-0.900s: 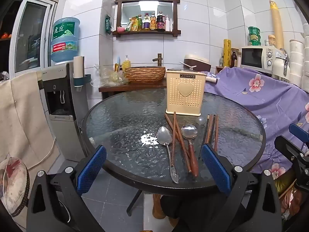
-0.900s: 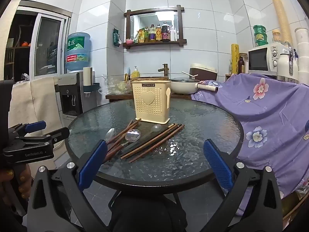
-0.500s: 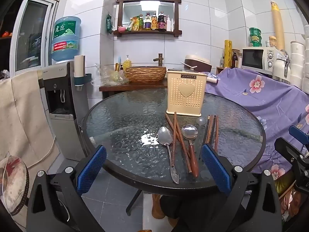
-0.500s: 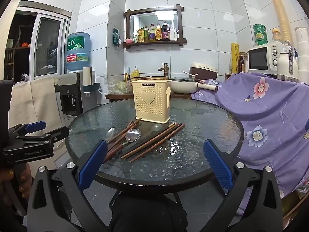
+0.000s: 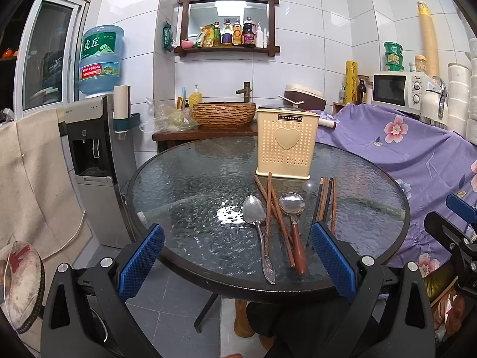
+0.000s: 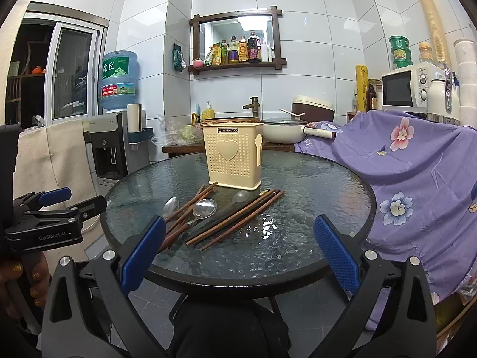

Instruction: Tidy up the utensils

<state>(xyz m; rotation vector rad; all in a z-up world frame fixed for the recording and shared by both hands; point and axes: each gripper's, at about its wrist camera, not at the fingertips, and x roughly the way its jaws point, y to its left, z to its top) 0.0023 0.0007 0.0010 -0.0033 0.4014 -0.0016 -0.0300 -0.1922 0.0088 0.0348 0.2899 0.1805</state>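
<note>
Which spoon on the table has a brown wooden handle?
The round-bowled spoon lying between the two bunches of chopsticks. Its handle is reddish-brown wood. The spoon to its left is all shiny metal, and the one nearer the holder looks clear.

White tiled walls [image 5: 313, 29]. Wood-framed mirror shelf [image 5: 228, 49] with bottles [image 5: 235, 34] on back wall, lamp glare in mirror. Water dispenser [image 5: 92, 155] at left, blue bottle [image 5: 100, 59] on top; beige cloth [image 5: 32, 179] beside it. Sliding window [image 5: 50, 56] far left. Wooden counter with woven basin [image 5: 224, 115] and brass tap [image 5: 246, 91]. Microwave [image 5: 401, 92] at right above purple floral sheet [image 5: 417, 155]. Round glass table [image 5: 184, 185] in middle. Grey tile floor [image 5: 173, 298]
</note>
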